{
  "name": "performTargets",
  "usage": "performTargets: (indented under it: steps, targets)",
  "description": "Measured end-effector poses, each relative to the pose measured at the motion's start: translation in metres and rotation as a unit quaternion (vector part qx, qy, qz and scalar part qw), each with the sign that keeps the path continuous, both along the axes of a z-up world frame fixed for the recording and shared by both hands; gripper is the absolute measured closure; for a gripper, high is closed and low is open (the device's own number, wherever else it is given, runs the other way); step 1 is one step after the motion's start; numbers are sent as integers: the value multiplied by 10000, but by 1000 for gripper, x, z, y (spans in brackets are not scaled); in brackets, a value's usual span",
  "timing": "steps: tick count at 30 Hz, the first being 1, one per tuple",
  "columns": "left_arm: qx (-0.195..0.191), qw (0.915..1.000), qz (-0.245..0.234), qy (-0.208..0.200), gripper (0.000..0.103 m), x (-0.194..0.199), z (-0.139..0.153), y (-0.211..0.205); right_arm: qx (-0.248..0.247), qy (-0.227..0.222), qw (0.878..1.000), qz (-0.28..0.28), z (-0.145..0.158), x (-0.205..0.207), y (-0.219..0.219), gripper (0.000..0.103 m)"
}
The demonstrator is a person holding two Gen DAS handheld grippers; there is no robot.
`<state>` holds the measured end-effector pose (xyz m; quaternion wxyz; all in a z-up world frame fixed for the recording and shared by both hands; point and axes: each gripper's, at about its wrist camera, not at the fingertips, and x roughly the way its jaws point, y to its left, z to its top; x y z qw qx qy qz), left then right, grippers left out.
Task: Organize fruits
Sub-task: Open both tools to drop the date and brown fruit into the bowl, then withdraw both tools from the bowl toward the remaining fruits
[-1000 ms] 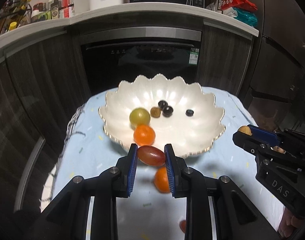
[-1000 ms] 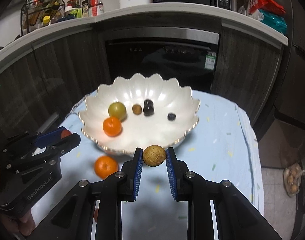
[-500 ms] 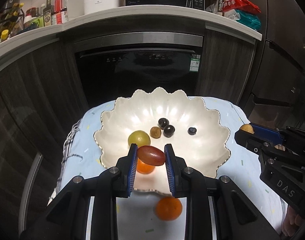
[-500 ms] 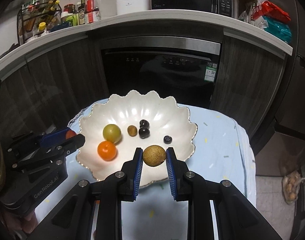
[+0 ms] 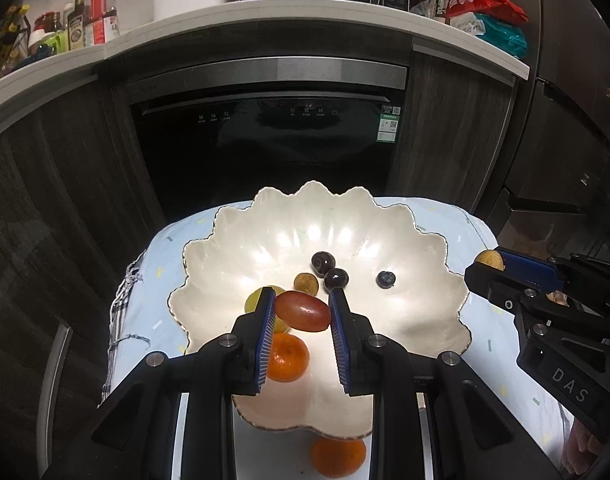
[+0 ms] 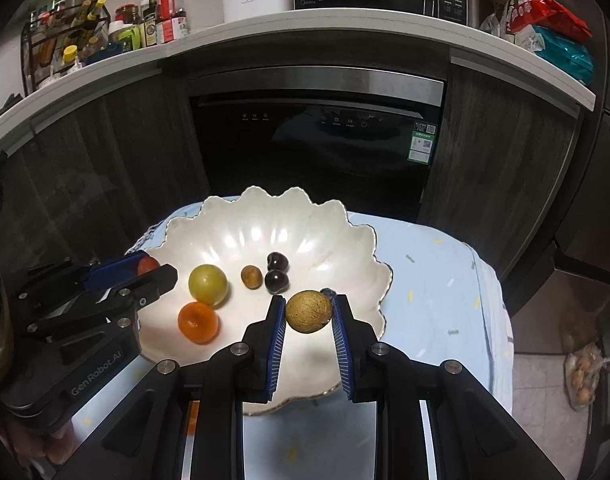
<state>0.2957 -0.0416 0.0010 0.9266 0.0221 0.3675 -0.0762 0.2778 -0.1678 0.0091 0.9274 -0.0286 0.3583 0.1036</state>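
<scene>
Glossy oval red grape [image 5: 303, 311] clamped in left jaws, rough round brown fruit [image 6: 308, 311] in right.

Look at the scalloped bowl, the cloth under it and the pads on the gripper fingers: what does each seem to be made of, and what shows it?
Scalloped bowl: probably glazed ceramic; white, glossy, with bright lamp reflections and a thin gold-looking rim.
Cloth: woven fabric, matt pale blue with small printed flecks; it drapes over the edge.
Pads: likely rubber or soft plastic; blue, finely ribbed, on black matt, plastic-looking fingers.
</scene>
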Motion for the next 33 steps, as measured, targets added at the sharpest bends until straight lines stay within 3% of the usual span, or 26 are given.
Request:
performTargets:
  steps: [14, 15, 17, 18, 19, 21, 24, 27, 33]
  targets:
    - [0, 9997, -134, 184, 74, 26, -11, -4, -33, 251, 9997, 63, -15, 22, 1, 78]
    - [1, 9997, -139, 197, 72, 26, -11, -4, -42, 250, 9997, 66, -15, 23, 1, 77]
    - [-2, 9997, -129, 197, 54, 27, -12, -4, -80, 261, 9996, 61, -16, 24, 2, 77]
    - [-1, 9998, -94, 170, 50, 26, -11, -3, -98, 265, 9996, 53, -16, 24, 2, 76]
    - [25, 9999, -59, 138, 46, 25, -11, -2, -115, 272, 9996, 45, -16, 24, 2, 74]
    - [65, 9999, -52, 131, 45, 25, -10, -1, -168, 261, 9995, -15, -15, 24, 2, 59]
    - [76, 9999, -33, 125, 38, 24, -8, 2, -263, 190, 9994, -119, -11, 22, 1, 46]
    - [23, 10000, 29, 74, 28, 20, -2, 8, -342, 116, 9991, -216, -5, 18, 1, 38]
    - [13, 10000, 85, -50, 22, 10, 11, 18, -379, 30, 9988, -308, 6, 7, 3, 35]
